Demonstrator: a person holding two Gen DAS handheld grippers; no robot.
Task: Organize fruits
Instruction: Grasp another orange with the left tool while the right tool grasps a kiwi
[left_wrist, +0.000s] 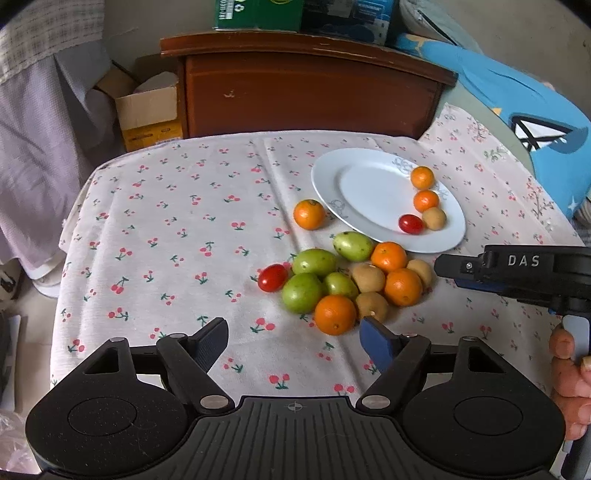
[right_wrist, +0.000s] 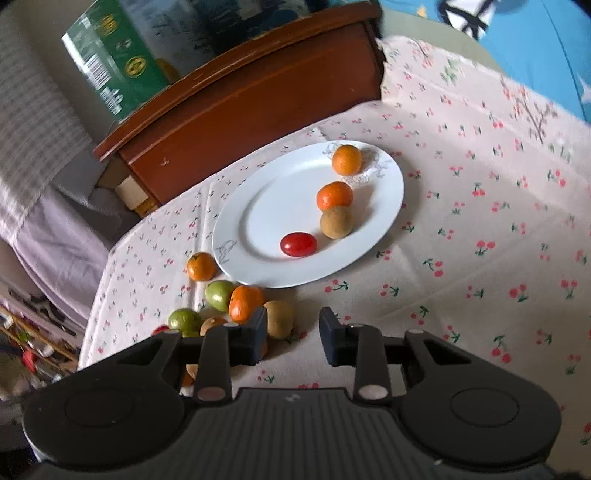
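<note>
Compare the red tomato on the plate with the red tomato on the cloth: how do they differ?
The tomato on the plate lies inside the white plate, beside a brown fruit; the tomato on the cloth lies on the cherry-print tablecloth, against a green fruit. The cloth one lies at the left edge of the loose pile. Both are small, red, oval and glossy.

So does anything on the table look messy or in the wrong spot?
Yes. Most fruit sits in a heap on the cloth beside the plate, not on it, and one orange lies apart by the rim. Only four pieces are on the plate. Nothing looks spilled or broken.
</note>
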